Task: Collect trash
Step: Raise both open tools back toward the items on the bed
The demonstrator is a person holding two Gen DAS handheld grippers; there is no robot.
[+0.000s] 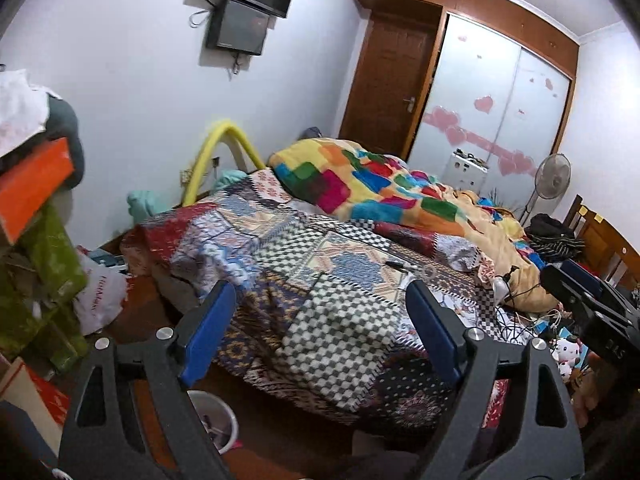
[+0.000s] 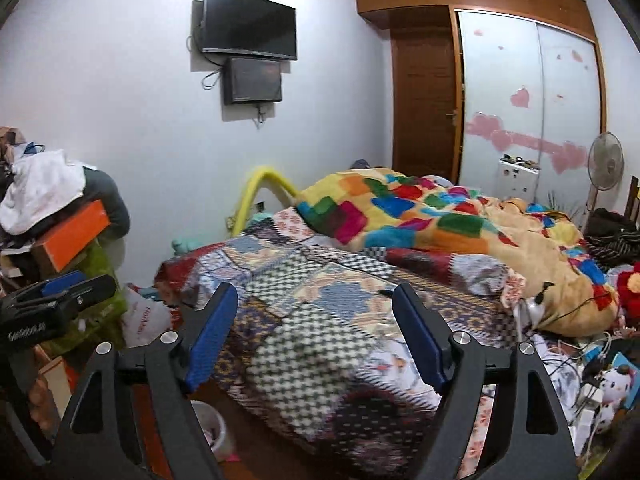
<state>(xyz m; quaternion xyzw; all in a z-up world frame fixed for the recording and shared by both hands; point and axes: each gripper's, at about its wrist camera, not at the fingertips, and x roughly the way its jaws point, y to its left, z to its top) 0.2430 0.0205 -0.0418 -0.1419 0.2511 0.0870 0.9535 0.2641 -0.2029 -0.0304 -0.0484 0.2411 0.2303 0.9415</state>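
Both grippers were held above the near corner of the bed (image 1: 320, 280), pointing toward the wardrobe (image 1: 496, 92). The left gripper (image 1: 320, 320) stood wide open with nothing between its blue pads (image 1: 208, 332). The right gripper (image 2: 316, 332) was likewise wide open and empty. The white trash bin (image 1: 214, 420) sat on the floor below the bed's corner, beside the left gripper's left finger, holding some scraps. A multicoloured blanket (image 2: 420, 212) lay bunched on the bed.
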